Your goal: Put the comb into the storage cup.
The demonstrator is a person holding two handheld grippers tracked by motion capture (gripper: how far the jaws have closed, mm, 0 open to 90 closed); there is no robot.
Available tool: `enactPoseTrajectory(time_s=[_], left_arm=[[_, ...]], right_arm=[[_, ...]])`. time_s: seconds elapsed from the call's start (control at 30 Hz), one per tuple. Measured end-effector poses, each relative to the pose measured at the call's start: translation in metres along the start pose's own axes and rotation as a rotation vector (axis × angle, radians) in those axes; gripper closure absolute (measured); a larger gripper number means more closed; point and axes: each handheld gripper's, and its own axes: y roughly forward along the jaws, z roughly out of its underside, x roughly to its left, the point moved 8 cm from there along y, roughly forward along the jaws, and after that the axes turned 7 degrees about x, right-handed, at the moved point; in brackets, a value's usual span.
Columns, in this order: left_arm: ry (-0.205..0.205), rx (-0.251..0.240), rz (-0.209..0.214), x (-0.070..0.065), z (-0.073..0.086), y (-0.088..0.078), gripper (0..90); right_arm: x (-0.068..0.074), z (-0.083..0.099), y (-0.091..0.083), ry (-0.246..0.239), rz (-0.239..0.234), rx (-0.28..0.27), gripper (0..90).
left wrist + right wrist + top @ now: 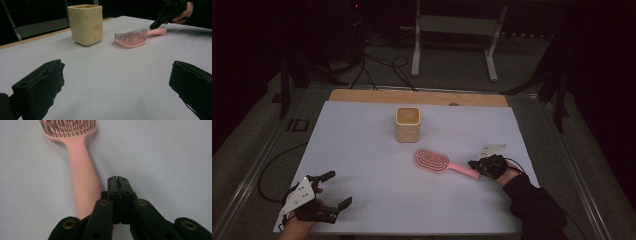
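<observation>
Left gripper (pixel 331 190) near front-left surface (pixel 362 150) edge, jaws apart, bare space ahead. Right gripper (pixel 473 165) jaws together, beside hairbrush (pixel 443 164) handle end; cup (pixel 407 124) behind, mid-surface.

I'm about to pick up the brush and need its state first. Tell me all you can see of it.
The brush is pink, plastic by its look, with an oval vented head and a straight handle. It lies flat on the white table, bristles up, right of and nearer than the cup and apart from it. The handle points at the right gripper, which is shut beside the handle's end, not around it.
</observation>
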Motion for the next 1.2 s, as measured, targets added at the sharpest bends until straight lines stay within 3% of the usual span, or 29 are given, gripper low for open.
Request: enactPoseTrajectory(time_s=[0.9,1.2], left_arm=[[0.005,-0.005,-0.005,0.000,-0.002,-0.001,0.0],[0.005,-0.007,-0.006,-0.001,-0.002,-0.001,0.0]], right_arm=[[0.060,0.006,-0.014,-0.076,-0.059,0.003,90.0],[0.074,0.007,-0.015,-0.079,-0.077,0.005,90.0]])
